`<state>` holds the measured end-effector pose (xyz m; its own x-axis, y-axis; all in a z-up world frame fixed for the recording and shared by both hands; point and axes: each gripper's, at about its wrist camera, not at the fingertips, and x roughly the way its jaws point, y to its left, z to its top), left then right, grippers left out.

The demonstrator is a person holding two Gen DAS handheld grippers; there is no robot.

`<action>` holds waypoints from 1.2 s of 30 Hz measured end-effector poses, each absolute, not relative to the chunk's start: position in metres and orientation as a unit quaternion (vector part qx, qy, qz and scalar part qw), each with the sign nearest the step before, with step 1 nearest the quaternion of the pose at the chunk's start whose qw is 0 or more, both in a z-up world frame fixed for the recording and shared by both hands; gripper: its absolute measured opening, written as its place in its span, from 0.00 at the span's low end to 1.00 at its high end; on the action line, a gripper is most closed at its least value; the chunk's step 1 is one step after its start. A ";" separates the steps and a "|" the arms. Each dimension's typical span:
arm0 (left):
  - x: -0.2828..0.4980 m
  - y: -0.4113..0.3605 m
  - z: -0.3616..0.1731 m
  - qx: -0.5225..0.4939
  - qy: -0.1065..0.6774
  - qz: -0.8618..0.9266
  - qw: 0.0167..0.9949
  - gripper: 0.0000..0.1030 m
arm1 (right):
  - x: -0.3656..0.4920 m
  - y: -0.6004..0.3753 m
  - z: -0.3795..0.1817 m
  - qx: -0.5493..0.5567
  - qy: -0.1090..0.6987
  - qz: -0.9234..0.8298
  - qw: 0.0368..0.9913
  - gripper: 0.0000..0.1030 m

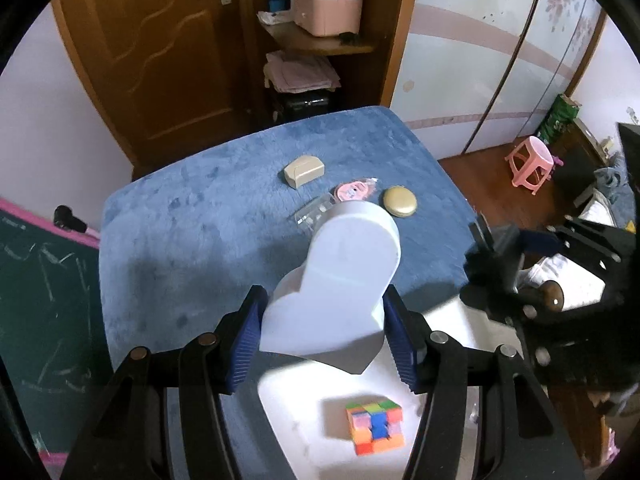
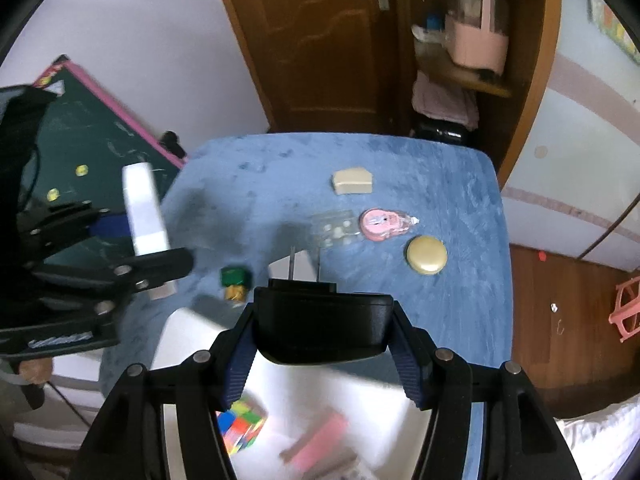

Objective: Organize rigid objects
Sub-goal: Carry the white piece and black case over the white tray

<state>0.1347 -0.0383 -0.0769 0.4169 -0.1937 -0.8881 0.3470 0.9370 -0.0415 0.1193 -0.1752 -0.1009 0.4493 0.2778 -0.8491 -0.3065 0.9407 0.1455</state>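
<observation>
Claws are both closed on things: my left claw (image 1: 324, 340) holds a white heart-shaped box (image 1: 340, 280) above the white tray (image 1: 288, 420), and my right claw (image 2: 322, 364) holds a black plug adapter (image 2: 324, 328) over the same tray. Inside the tray lies a colourful cube (image 1: 374, 426). Far on the blue counter (image 1: 180, 240) rest a beige case (image 1: 304, 171), a pink tape dispenser (image 2: 380, 222) and a round gold compact (image 2: 427, 255).
</observation>
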 end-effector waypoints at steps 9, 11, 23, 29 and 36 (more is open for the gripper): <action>0.076 -0.058 -0.087 0.072 0.527 -0.163 0.831 0.59 | 0.030 -0.174 -0.098 -0.051 0.485 0.173 0.856 0.60; 0.065 -0.064 -0.094 0.077 0.532 -0.161 0.827 0.59 | 0.017 -0.173 -0.106 -0.060 0.491 0.171 0.852 0.60; 0.024 -0.085 -0.165 0.101 0.587 -0.119 0.794 0.59 | -0.034 -0.178 -0.178 -0.080 0.553 0.147 0.816 0.60; 0.015 -0.088 -0.190 0.102 0.607 -0.101 0.781 0.59 | -0.039 -0.182 -0.209 -0.076 0.584 0.136 0.796 0.60; 0.009 -0.093 -0.203 0.117 0.616 -0.093 0.773 0.60 | -0.043 -0.174 -0.220 -0.111 0.580 0.134 0.796 0.61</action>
